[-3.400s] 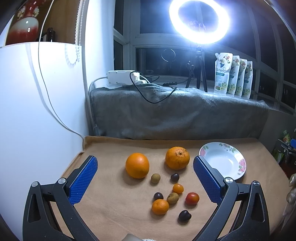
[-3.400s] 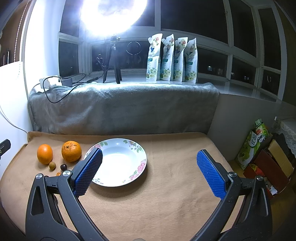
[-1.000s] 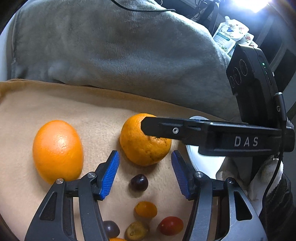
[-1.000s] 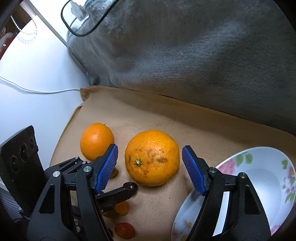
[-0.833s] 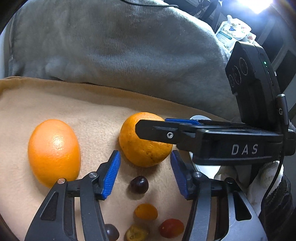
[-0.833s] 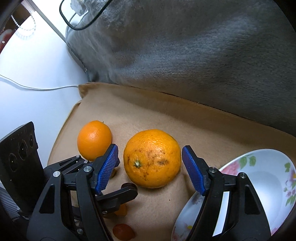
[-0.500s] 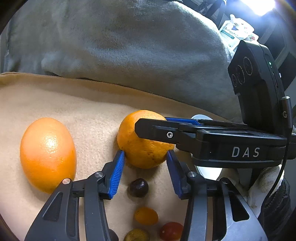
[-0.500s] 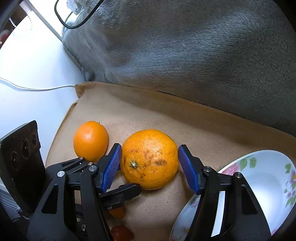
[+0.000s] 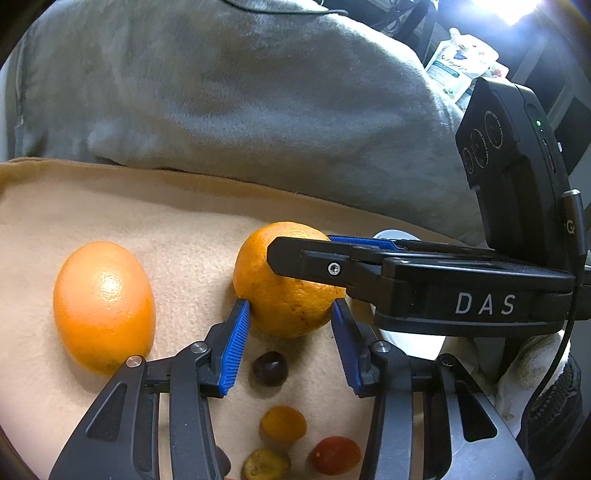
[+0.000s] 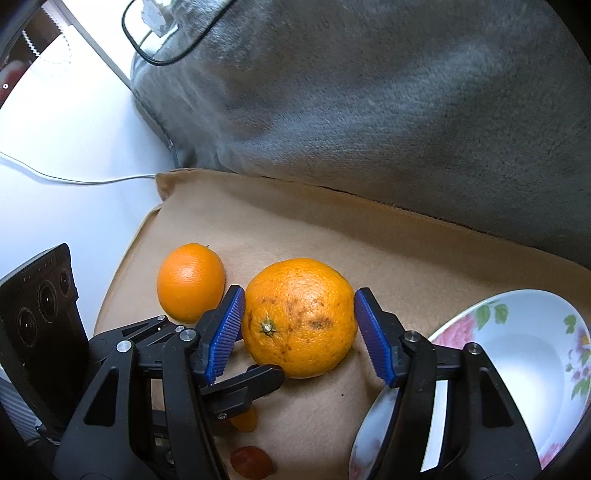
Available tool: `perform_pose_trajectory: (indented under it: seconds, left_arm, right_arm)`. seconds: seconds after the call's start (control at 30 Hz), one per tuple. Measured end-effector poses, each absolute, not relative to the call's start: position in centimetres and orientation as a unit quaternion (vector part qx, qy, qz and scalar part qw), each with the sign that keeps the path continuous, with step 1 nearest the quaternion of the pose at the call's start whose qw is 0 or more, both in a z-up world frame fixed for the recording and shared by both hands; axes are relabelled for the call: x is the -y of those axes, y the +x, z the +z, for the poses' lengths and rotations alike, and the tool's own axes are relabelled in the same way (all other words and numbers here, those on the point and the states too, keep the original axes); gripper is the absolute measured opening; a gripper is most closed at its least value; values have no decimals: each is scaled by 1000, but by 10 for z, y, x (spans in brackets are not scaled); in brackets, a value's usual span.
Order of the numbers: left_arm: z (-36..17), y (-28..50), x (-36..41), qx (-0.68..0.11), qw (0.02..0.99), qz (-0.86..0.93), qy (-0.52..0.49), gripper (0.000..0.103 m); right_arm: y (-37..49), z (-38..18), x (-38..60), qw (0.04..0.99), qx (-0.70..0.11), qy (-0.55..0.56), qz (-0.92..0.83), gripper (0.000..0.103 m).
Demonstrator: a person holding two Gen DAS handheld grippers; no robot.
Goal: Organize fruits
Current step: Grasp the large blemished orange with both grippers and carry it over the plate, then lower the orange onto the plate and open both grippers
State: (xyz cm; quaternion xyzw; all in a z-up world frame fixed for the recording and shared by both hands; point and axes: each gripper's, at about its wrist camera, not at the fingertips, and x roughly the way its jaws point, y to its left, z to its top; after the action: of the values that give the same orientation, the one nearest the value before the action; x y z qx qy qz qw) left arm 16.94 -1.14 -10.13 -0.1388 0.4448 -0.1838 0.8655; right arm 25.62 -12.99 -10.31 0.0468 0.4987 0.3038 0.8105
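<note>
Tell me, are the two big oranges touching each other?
Apart. The left wrist view shows a strip of bare tan cloth between the smooth orange and the spotty orange.

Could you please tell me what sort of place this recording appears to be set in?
Probably a home corner set up for filming: a tan fleece-covered table by a grey plush blanket, fruit beside a floral white plate, and a bright light above refill pouches.
</note>
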Motion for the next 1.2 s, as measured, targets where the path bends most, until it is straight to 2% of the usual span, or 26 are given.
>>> perform_pose_trajectory:
  seconds: [0.57, 1.13, 1.2]
  left_arm:
    - [-66, 129, 34, -414, 875, -218, -124, 44]
    - [-81, 117, 93, -432, 859, -258, -97, 44]
    - [-80, 119, 98, -430, 859, -262, -92, 41]
  right_arm:
    - [206, -63, 165, 836, -465, 49, 288, 64]
    - [175, -79, 225, 836, -476, 92, 256, 64]
    - [174, -80, 231, 837, -476, 96, 253, 64]
